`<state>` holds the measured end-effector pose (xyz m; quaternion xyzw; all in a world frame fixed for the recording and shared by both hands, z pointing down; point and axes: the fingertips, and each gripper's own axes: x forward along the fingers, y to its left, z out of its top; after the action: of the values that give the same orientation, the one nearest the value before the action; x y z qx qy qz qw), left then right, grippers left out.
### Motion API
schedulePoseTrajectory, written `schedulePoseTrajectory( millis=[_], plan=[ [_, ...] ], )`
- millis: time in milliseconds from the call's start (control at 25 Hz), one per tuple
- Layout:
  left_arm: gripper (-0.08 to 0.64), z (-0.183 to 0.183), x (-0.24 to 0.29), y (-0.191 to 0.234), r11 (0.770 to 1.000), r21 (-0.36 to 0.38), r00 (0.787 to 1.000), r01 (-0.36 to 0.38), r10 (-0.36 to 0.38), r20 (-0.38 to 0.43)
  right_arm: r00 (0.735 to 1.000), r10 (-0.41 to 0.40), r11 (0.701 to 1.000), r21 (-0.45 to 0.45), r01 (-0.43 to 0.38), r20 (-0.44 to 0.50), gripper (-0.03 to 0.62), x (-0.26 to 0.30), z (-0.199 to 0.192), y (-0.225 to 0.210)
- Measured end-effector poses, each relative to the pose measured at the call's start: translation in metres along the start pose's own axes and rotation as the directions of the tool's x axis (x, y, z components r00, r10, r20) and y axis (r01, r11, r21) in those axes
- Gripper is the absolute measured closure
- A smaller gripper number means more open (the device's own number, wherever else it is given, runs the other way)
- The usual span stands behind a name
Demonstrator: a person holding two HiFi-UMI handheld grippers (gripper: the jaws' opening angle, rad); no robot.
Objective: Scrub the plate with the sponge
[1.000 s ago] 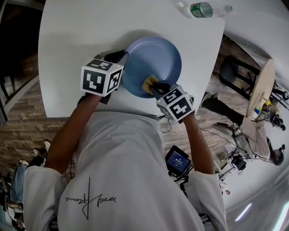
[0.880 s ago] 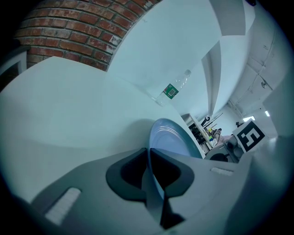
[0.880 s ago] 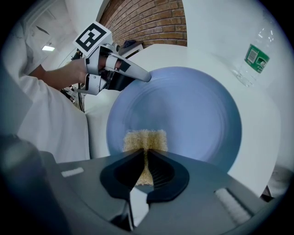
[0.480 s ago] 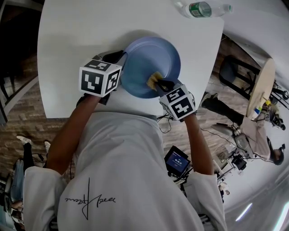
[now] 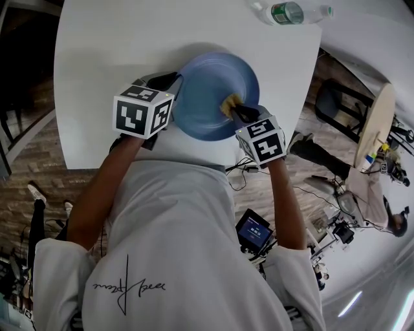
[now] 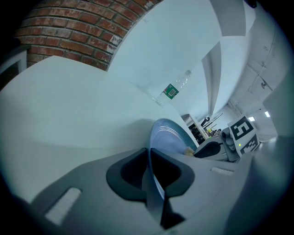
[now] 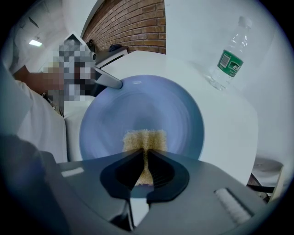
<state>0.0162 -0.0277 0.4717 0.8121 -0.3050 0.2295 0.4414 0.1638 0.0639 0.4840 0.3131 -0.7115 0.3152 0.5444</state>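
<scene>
A blue plate [image 5: 210,90] lies on the white table [image 5: 110,39]. My left gripper [image 5: 169,81] is shut on the plate's left rim; in the left gripper view the plate's rim [image 6: 167,137] runs edge-on between the left gripper's [image 6: 149,158] jaws, which have just been opening slightly with the rim still pinched. My right gripper [image 5: 237,111] points steeply down, shut on a yellow sponge [image 5: 229,102]. In the right gripper view the sponge [image 7: 144,138] sticks out past the right gripper [image 7: 144,160] and presses on the plate [image 7: 142,103] near its front edge.
A clear plastic water bottle [image 5: 288,13] with a green label lies at the table's far right; the same bottle [image 7: 227,57] lies beyond the plate. The table's near edge runs just below the plate. A stool and cables are on the floor at right.
My right gripper has slid the sponge across the plate, from the near rim up and to the right. The left gripper and the plate have stayed in place.
</scene>
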Motion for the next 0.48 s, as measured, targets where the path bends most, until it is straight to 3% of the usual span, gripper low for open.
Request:
schedulePoseTrajectory(
  millis=[480],
  plan=[
    [0.518,0.002,0.001,0.000,1.000,-0.001,1.000,-0.006,0.006,0.002,0.996,-0.083,0.997,0.003,0.083,0.045,0.560,0.001,0.017,-0.018]
  ],
)
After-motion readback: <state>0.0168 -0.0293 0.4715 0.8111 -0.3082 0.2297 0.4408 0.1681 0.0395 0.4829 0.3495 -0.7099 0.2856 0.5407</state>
